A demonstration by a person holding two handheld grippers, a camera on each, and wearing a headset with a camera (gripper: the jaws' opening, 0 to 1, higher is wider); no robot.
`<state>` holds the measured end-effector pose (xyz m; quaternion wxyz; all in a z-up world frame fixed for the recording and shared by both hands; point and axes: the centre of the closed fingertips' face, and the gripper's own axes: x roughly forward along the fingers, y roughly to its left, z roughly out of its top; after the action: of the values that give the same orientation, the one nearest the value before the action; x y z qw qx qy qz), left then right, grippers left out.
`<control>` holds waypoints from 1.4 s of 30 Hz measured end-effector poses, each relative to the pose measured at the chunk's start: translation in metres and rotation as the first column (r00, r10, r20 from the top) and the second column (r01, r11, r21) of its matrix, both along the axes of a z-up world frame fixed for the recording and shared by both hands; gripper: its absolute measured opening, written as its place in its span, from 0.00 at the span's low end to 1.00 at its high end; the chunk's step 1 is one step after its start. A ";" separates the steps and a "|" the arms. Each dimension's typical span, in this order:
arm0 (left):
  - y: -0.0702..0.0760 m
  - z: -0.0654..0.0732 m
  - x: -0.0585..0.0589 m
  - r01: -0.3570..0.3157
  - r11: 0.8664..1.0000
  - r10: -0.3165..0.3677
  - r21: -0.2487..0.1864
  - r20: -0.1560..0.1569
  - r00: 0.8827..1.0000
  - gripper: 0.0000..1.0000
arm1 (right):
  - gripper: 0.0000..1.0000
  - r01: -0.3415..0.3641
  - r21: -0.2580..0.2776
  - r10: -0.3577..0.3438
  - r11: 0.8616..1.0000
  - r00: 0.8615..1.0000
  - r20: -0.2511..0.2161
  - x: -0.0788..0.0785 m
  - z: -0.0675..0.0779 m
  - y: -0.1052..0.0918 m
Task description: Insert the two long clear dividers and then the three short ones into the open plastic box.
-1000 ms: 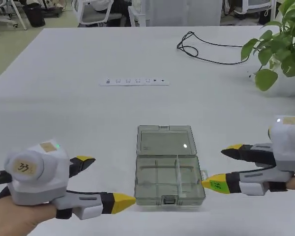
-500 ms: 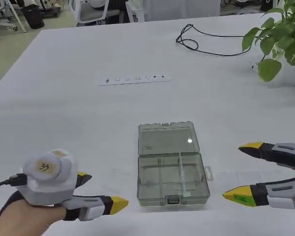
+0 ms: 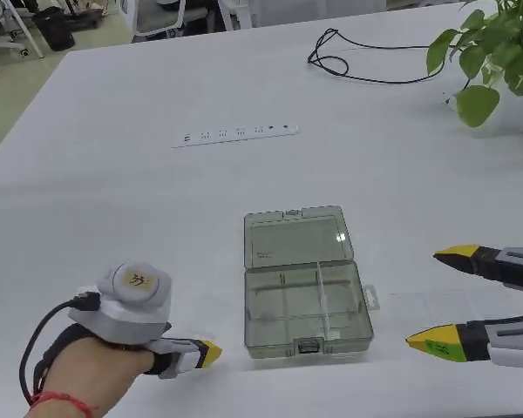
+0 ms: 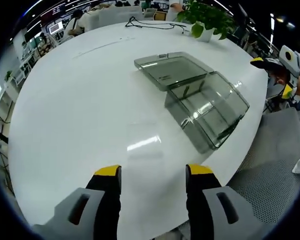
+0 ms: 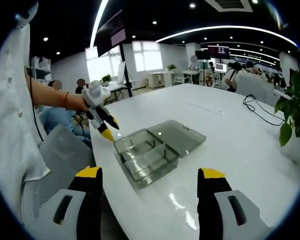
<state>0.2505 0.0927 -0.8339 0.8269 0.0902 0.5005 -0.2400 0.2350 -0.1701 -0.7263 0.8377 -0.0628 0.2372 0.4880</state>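
Sitting lid-open btwn L claw (image 4: 154, 170) & R claw (image 3: 444, 296), both released, plastic box (image 3: 270, 347) holds clear dividers (image 3: 319, 296).

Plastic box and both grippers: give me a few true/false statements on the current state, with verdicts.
1. The plastic box is open, its lid lying flat behind it. True.
2. The left gripper is shut on a divider. False: its jaws stand apart with nothing between them.
3. The right gripper is open and holds nothing. True.
4. The power strip lies inside the box. False: it lies on the table, well beyond the box.
5. In the head view, the plant stands at the far right of the table. True.
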 end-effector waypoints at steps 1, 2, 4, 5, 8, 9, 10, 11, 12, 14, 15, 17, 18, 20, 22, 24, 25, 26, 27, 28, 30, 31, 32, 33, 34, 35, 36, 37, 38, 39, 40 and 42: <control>0.001 -0.003 -0.001 -0.008 1.000 0.008 0.007 -0.011 1.000 0.50 | 0.79 0.003 0.004 -0.003 1.000 1.000 0.000 0.000 0.000 0.000; 0.002 -0.005 -0.001 -0.009 1.000 0.009 0.015 -0.017 1.000 0.49 | 0.79 0.005 0.005 -0.005 1.000 1.000 0.000 0.000 0.000 0.000; 0.003 -0.009 -0.002 -0.006 0.999 0.007 0.034 -0.025 1.000 0.48 | 0.78 0.008 0.008 -0.008 1.000 1.000 0.002 0.001 0.000 -0.001; 0.004 -0.011 -0.003 -0.005 0.999 0.006 0.043 -0.034 0.999 0.47 | 0.78 0.011 0.009 -0.011 1.000 1.000 0.002 0.001 0.000 -0.002; 0.004 -0.015 -0.003 -0.003 0.998 0.005 0.057 -0.042 0.999 0.46 | 0.78 0.018 0.017 -0.018 1.000 1.000 0.004 0.001 0.001 -0.002; 0.003 -0.016 -0.004 0.002 0.998 0.001 0.064 -0.047 0.999 0.45 | 0.78 0.020 0.017 -0.020 1.000 1.000 0.002 0.001 0.001 -0.003; 0.002 -0.016 -0.005 0.006 0.998 -0.003 0.068 -0.048 0.999 0.45 | 0.78 0.021 0.018 -0.021 1.000 1.000 0.003 0.001 0.001 -0.003; 0.003 -0.017 -0.004 0.001 0.998 0.002 0.070 -0.045 0.999 0.44 | 0.78 0.021 0.019 -0.021 1.000 1.000 0.005 0.001 0.001 -0.004; 0.004 -0.017 -0.004 -0.010 0.997 0.013 0.077 -0.044 0.999 0.44 | 0.78 0.024 0.020 -0.024 1.000 1.000 0.002 0.002 0.001 -0.004; 0.003 -0.017 -0.002 -0.004 0.996 0.007 0.085 -0.039 0.999 0.43 | 0.78 0.027 0.025 -0.027 0.999 1.000 0.007 0.002 0.002 -0.005; 0.004 -0.017 -0.002 -0.003 0.996 0.007 0.092 -0.040 0.999 0.43 | 0.78 0.029 0.027 -0.029 0.999 1.000 0.005 0.002 0.002 -0.005; 0.009 -0.018 -0.001 0.030 0.989 -0.024 0.141 -0.042 0.999 0.38 | 0.79 0.034 0.032 -0.034 0.999 0.999 0.005 0.003 0.003 -0.005; 0.007 -0.018 0.000 0.016 0.992 -0.010 0.122 -0.047 0.999 0.38 | 0.78 0.035 0.031 -0.035 0.999 0.999 0.006 0.003 0.003 -0.005; 0.009 -0.018 0.000 0.018 0.991 -0.012 0.131 -0.051 0.999 0.36 | 0.78 0.035 0.031 -0.035 0.999 0.999 0.011 0.004 0.004 -0.006; 0.010 -0.018 0.000 0.020 0.991 -0.012 0.135 -0.063 0.998 0.33 | 0.78 0.037 0.033 -0.038 0.999 0.999 0.012 0.004 0.005 -0.006; 0.010 -0.018 0.000 0.017 0.991 -0.009 0.132 -0.064 0.998 0.32 | 0.78 0.039 0.034 -0.040 0.999 0.999 0.014 0.005 0.005 -0.006; 0.010 -0.018 -0.001 0.020 0.991 -0.011 0.132 -0.066 0.998 0.32 | 0.78 0.040 0.035 -0.040 0.999 0.999 0.014 0.005 0.006 -0.006; 0.010 -0.018 -0.001 0.021 0.991 -0.012 0.131 -0.068 0.998 0.32 | 0.78 0.040 0.035 -0.041 0.999 0.999 0.013 0.005 0.005 -0.006; 0.010 -0.018 0.000 0.017 0.992 -0.008 0.126 -0.071 0.997 0.32 | 0.78 0.041 0.033 -0.042 0.999 0.999 0.014 0.005 0.005 -0.007; 0.011 -0.018 0.000 0.015 0.993 -0.006 0.121 -0.073 0.997 0.32 | 0.78 0.041 0.033 -0.042 0.999 0.999 0.014 0.005 0.005 -0.007; 0.011 -0.018 0.000 0.005 0.994 0.003 0.106 -0.078 0.997 0.31 | 0.78 0.042 0.032 -0.042 0.999 0.999 0.012 0.005 0.005 -0.007; 0.011 -0.017 0.000 0.006 0.995 0.002 0.102 -0.077 0.997 0.31 | 0.78 0.040 0.030 -0.040 0.999 0.999 0.014 0.005 0.005 -0.007; 0.011 -0.017 0.000 0.008 0.995 -0.001 0.098 -0.077 0.997 0.31 | 0.78 0.037 0.028 -0.037 0.999 0.999 0.014 0.004 0.004 -0.007; 0.010 -0.017 0.000 0.008 0.996 -0.001 0.091 -0.077 0.997 0.31 | 0.78 0.036 0.026 -0.036 0.999 0.999 0.014 0.004 0.004 -0.007; 0.009 -0.016 -0.001 0.001 0.997 0.005 0.073 -0.079 0.997 0.31 | 0.78 0.035 0.024 -0.035 0.999 0.999 0.012 0.003 0.003 -0.007; 0.008 -0.015 -0.001 -0.002 0.998 0.007 0.064 -0.080 0.997 0.31 | 0.78 0.034 0.023 -0.034 0.999 0.999 0.014 0.003 0.003 -0.007; 0.008 -0.015 -0.001 -0.007 0.998 0.012 0.056 -0.079 0.997 0.31 | 0.78 0.033 0.019 -0.033 0.999 0.999 0.012 0.003 0.002 -0.007; 0.008 -0.015 -0.001 -0.008 0.999 0.012 0.052 -0.076 0.997 0.30 | 0.78 0.032 0.015 -0.032 0.999 0.999 0.011 0.002 0.002 -0.007; 0.007 -0.015 -0.001 -0.012 0.999 0.015 0.039 -0.075 0.997 0.30 | 0.78 0.029 0.014 -0.029 0.999 1.000 0.012 0.002 0.002 -0.007; 0.008 -0.015 -0.001 -0.020 0.999 0.022 0.033 -0.078 0.997 0.30 | 0.78 0.028 0.013 -0.028 1.000 1.000 0.010 0.001 0.001 -0.007; 0.008 -0.014 -0.002 -0.021 0.999 0.024 0.031 -0.075 0.997 0.30 | 0.78 0.028 0.010 -0.028 1.000 1.000 0.009 0.001 0.001 -0.007; 0.009 -0.014 -0.003 -0.038 0.999 0.039 0.013 -0.076 0.996 0.30 | 0.79 0.027 0.010 -0.028 1.000 1.000 0.009 0.001 0.002 -0.006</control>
<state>0.2474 0.1016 -0.8477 0.8112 0.0763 0.5346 -0.2244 0.2358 -0.1764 -0.7246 0.8456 -0.0576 0.2320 0.4772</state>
